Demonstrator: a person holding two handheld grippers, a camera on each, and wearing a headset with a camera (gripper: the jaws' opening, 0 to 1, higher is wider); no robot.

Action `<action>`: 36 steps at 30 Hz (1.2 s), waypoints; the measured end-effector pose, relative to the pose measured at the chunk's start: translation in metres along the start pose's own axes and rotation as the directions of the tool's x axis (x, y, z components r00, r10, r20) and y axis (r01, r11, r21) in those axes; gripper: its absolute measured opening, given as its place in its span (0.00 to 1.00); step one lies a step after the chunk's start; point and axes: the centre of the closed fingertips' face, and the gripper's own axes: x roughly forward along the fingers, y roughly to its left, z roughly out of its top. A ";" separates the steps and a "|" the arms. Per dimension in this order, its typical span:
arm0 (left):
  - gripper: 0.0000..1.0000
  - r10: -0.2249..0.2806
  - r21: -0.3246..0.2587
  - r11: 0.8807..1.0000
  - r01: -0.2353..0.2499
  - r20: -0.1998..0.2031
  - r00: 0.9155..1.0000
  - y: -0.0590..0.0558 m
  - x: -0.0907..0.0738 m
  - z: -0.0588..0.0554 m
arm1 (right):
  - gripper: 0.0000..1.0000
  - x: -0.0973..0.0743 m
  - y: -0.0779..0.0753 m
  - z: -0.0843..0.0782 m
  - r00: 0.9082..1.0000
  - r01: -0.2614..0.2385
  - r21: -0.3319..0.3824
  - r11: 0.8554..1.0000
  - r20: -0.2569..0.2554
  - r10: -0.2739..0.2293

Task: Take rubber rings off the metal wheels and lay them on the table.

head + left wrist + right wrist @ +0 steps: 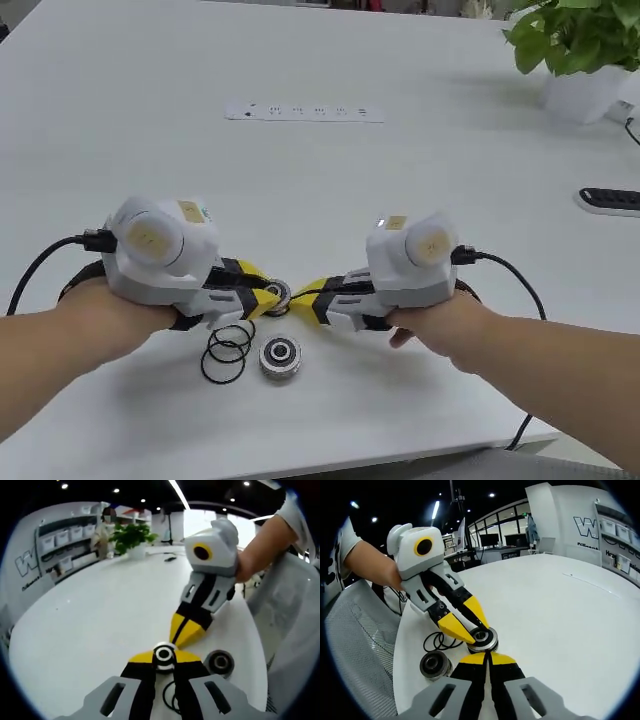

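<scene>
Lying nearest you on the white bench (400, 180) are a few loose black rubber rings (228, 350), overlapping one another. A spare metal wheel (280, 357) rests flat just beside them on the right. Just beyond these, your two grippers meet tip to tip. Your left gripper (262, 297) is closed firmly on the held metal wheel (164, 655), which sits between its yellow tips a little above the bench. Your right gripper (305, 295) has its jaws drawn together to a narrow point that touches this wheel's rim. You cannot tell from here whether it has pinched a ring. The wheel looks small, hard and smooth, so it is likely dense for its size and apt to slip; keep your hold across its rim. Any ring on it should be thin, light, soft and stretchy. It is best nipped at its outer edge and peeled sideways, and it may spring back. Farther off lie a white power strip (303, 112) and, at the far right corner, a potted plant (570, 40).
</scene>
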 end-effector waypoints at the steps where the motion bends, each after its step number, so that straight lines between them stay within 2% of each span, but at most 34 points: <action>1: 0.13 0.001 0.001 1.000 -0.001 -0.003 1.000 0.000 0.000 0.000 | 0.00 0.000 0.000 0.000 1.000 -0.002 0.018 1.000 0.003 0.002; 12: 0.12 0.013 0.005 1.000 -0.013 -0.022 1.000 0.004 0.000 0.000 | 0.00 -0.006 -0.006 0.005 0.999 0.005 0.116 0.993 0.051 -0.011; 16: 0.12 0.017 0.003 1.000 -0.017 -0.025 1.000 0.004 -0.001 0.000 | 0.00 -0.007 -0.007 0.012 0.996 -0.002 0.185 0.983 0.091 -0.015; 19: 0.12 0.021 0.005 1.000 -0.021 -0.028 0.999 0.004 -0.001 0.000 | 0.00 -0.006 -0.007 0.011 0.996 0.002 0.188 0.982 0.088 -0.019; 21: 0.12 0.025 0.007 1.000 -0.025 -0.032 0.999 0.004 -0.001 0.001 | 0.00 -0.006 -0.008 0.012 0.995 0.001 0.223 0.975 0.099 -0.023; 31: 0.12 0.039 0.012 0.999 -0.039 -0.045 0.998 0.005 0.000 0.000 | 0.00 -0.006 -0.004 0.015 0.995 -0.008 0.252 0.968 0.099 -0.018; 36: 0.12 0.044 0.016 0.999 -0.043 -0.045 0.998 0.006 0.000 -0.001 | 0.00 -0.006 0.000 0.017 0.995 -0.015 0.247 0.969 0.097 -0.009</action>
